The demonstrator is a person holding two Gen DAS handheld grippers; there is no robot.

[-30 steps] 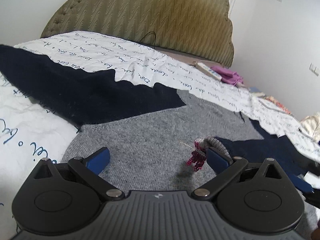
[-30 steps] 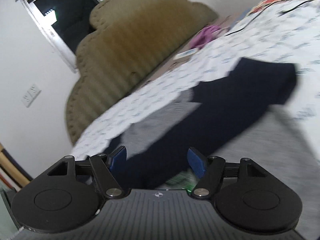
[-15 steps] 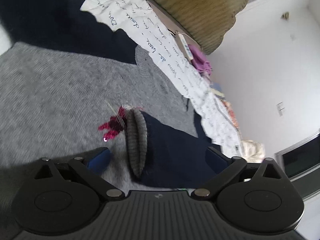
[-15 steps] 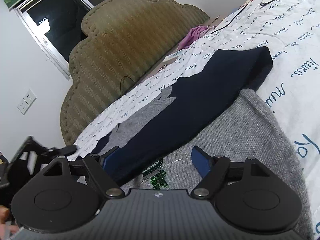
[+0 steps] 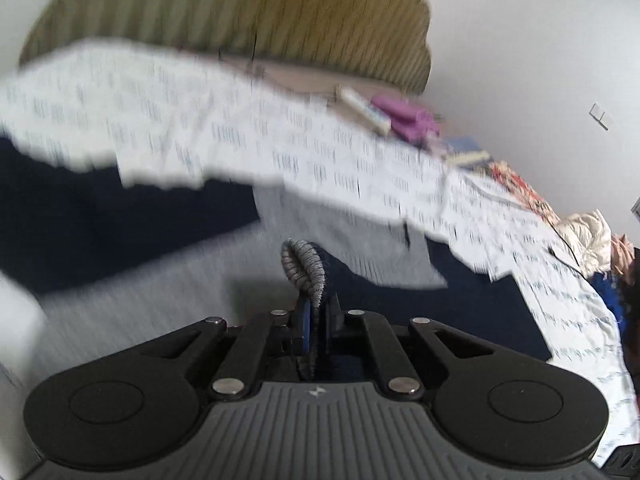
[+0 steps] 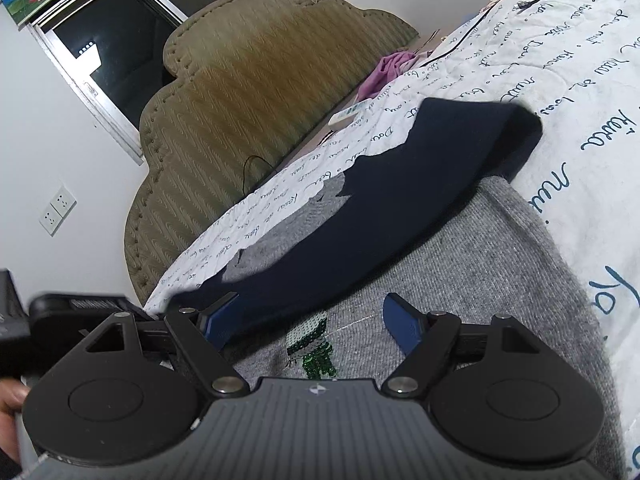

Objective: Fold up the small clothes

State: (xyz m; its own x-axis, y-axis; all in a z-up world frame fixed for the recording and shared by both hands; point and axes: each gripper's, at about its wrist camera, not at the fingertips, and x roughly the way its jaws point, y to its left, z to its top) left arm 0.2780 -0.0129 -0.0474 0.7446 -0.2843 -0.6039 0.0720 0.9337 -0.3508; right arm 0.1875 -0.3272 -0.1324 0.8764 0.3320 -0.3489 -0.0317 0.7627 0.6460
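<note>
Left gripper (image 5: 316, 320) is clamped right down on the ribbed grey cuff (image 5: 304, 266), blue pads squeezed together with the knit pinched between them and the cuff end standing up just past the tips. That cuff finishes a navy sleeve (image 5: 420, 296), which trails off to the right behind the tool. Everything beyond it is streaked with blur in this view, so the left gripper looks to be swinging at speed, pointed low and roughly level across the bed toward the headboard (image 5: 248, 20). Right gripper (image 6: 310, 322), by contrast, sits wide open and holds nothing, its view sharp, hovering low over the grey sweater (image 6: 472, 264) with the green sequin patch (image 6: 314, 350) between its fingers; it is rolled over to one side, so the bed slants in its view. Just beyond its tips the other navy sleeve (image 6: 400, 200) lies folded across the grey body, on the white script-printed quilt (image 6: 580, 80). My read: one sleeve is already in, and this is the second sleeve fold. Next call, carry the cuff over the sweater body, lay the sleeve flat and smooth, then let go. The right gripper may need to pin the body, since the knit could drag along. Far side: a remote (image 5: 366, 108) and purple cloth (image 5: 404, 118).
</note>
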